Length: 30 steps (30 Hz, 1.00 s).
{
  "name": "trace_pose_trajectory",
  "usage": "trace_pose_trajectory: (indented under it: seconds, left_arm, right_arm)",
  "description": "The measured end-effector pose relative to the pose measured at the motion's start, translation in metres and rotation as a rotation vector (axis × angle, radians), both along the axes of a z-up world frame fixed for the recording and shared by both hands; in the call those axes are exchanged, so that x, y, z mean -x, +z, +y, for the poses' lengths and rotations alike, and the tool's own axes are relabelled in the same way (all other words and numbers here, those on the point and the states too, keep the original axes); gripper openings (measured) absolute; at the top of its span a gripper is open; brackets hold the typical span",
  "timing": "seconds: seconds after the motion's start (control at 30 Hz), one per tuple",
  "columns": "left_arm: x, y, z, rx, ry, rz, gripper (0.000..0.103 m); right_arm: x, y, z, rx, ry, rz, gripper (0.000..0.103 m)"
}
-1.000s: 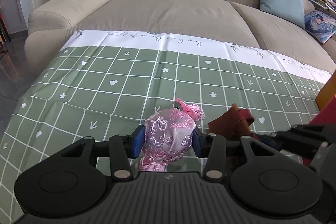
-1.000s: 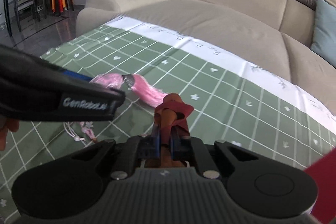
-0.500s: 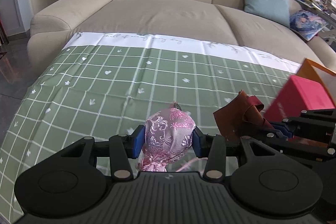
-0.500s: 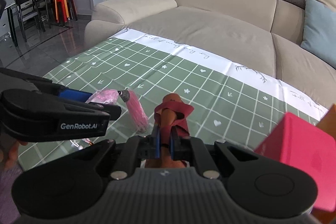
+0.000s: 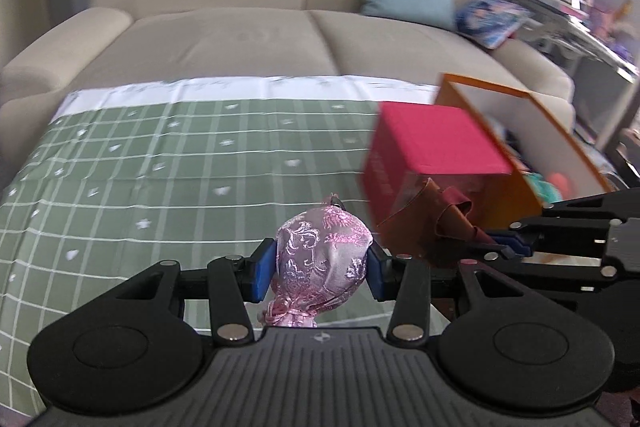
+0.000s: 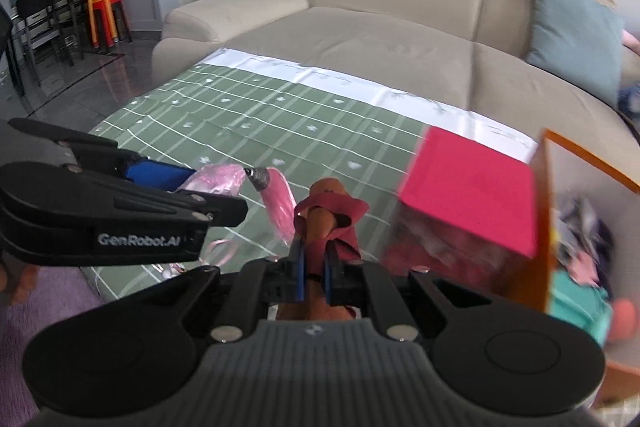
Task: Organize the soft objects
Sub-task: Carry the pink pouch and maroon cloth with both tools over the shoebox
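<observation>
In the left wrist view, the left gripper clenches a pink brocade drawstring pouch between its blue pads, above the green grid-patterned cloth, left of the magenta box.

In the right wrist view, the right gripper pinches a folded reddish-brown leather piece above the same cloth, left of the magenta box, which touches an open orange box holding blurred soft items.

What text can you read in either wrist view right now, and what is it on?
"GenRobot.AI": white lettering on the side of the left tongs, seen from the right wrist.
Script line on the white border of the green checked cloth: too blurred to read.
Side of the red box: any print is blurred, unreadable.
</observation>
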<state>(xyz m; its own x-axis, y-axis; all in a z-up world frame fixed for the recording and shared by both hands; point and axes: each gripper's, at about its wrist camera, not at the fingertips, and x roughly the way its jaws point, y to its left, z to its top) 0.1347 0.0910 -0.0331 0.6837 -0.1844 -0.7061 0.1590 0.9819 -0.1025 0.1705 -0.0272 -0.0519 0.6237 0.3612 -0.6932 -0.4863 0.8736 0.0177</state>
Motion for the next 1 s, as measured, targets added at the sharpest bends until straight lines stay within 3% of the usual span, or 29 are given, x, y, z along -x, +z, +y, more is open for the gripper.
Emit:
trace_pose_trajectory:
  seconds: [0.13, 0.5, 0.8, 1.0]
  left_arm:
    - [0.009, 0.012, -0.027, 0.037, -0.076, -0.002, 0.052]
    - [0.018, 0.040, -0.104, 0.048, -0.254, -0.042, 0.052]
    - [0.003, 0.055, -0.163, 0.028, -0.374, -0.078, 0.052]
    - [-0.022, 0.074, -0.197, 0.008, -0.437, -0.144, 0.052]
  right_arm:
    - [0.020, 0.006, -0.035, -0.010, -0.066, 0.000, 0.006]
    - [0.061, 0.020, -0.118, -0.047, -0.252, -0.033, 0.006]
    - [0.063, 0.034, -0.166, -0.091, -0.368, -0.090, 0.006]
    - [0.047, 0.041, -0.202, -0.112, -0.458, -0.136, 0.006]
